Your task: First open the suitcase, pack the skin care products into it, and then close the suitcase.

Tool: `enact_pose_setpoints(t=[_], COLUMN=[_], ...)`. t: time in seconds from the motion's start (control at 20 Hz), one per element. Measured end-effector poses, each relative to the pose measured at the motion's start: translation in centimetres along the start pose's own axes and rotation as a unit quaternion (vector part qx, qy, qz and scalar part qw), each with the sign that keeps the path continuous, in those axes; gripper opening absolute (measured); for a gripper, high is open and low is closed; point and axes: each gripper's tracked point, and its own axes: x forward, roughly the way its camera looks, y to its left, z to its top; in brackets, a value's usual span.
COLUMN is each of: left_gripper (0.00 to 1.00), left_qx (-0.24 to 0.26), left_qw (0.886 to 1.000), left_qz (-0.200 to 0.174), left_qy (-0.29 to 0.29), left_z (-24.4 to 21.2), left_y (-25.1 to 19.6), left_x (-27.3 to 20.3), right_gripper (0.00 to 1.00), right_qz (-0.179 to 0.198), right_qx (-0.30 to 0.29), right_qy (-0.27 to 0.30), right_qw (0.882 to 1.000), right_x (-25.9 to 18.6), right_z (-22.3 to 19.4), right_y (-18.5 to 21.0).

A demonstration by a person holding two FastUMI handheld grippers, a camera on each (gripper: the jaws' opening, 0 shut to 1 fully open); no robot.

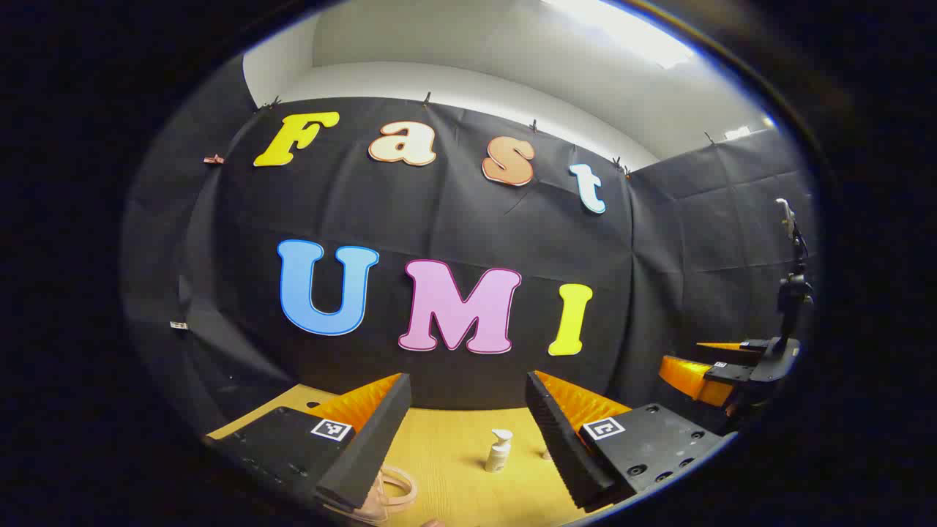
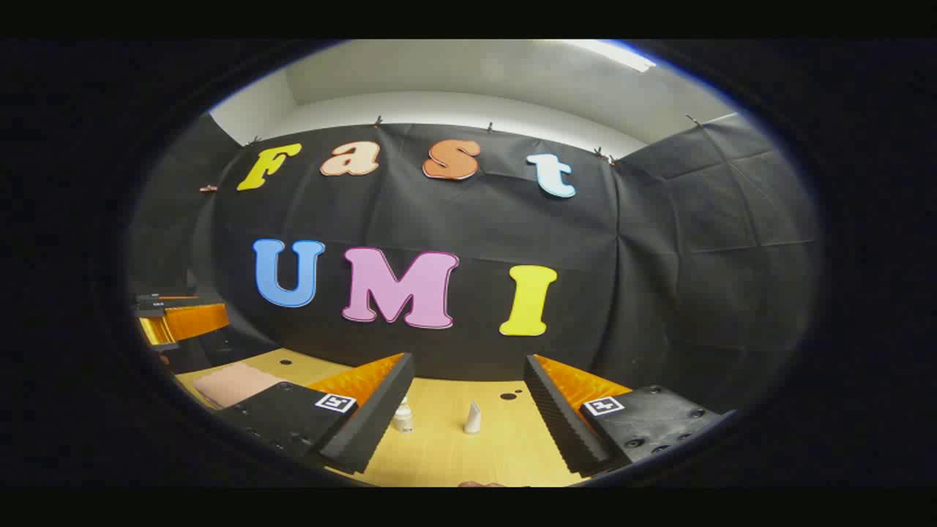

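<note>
My left gripper (image 1: 467,380) hangs open above the wooden table (image 1: 446,454), nothing between its fingers. A white pump bottle (image 1: 498,450) stands on the table ahead of it. A pale pink looped handle (image 1: 395,490) lies low beside my left finger. My right gripper (image 2: 468,362) is open too and holds nothing. A small white bottle (image 2: 402,416) and a white tube (image 2: 473,417) stand upright on the table before it. The pink suitcase (image 2: 234,382) lies flat and closed at the left. Each gripper appears sideways in the other's view: right gripper (image 1: 681,353), left gripper (image 2: 208,306).
The black cloth wall (image 2: 659,293) closes the booth behind and to the right of the table. A dark stand with a mounted device (image 1: 794,285) rises at the far right. Small dark holes (image 2: 508,396) mark the tabletop near the back.
</note>
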Motion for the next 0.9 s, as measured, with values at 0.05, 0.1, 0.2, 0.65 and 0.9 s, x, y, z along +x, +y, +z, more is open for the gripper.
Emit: enact_pose_setpoints(t=[0.05, 0.1, 0.2, 0.65, 0.9], left_gripper=[0.99, 0.99, 0.98, 0.99, 0.99], left_qx=[-0.001, -0.001, 0.001, 0.003, 0.001], left_qw=[1.0, 1.0, 1.0, 1.0, 1.0], left_qz=[-0.004, -0.006, -0.01, -0.016, -0.009], left_qy=[-0.002, -0.005, -0.004, 0.0, 0.023], left_z=[0.1, 0.2, 0.2, -0.6, -2.7], left_y=[0.1, 0.1, 0.3, 0.7, 1.6], left_x=[0.1, 0.0, -0.1, 0.7, 0.9], right_gripper=[0.96, 0.96, 0.96, 0.96, 0.96], right_qz=[0.0, 0.0, 0.003, 0.013, 0.009], right_qx=[0.004, 0.007, 0.008, 0.003, -0.001], right_qy=[0.002, 0.002, 0.002, -0.005, -0.003], right_qw=[1.0, 1.0, 1.0, 1.0, 1.0], right_x=[-0.1, 0.0, 0.0, 0.4, 0.5], right_z=[-0.1, -0.1, -0.1, 0.2, 0.1], right_y=[0.1, 0.2, 0.4, 1.2, 1.0])
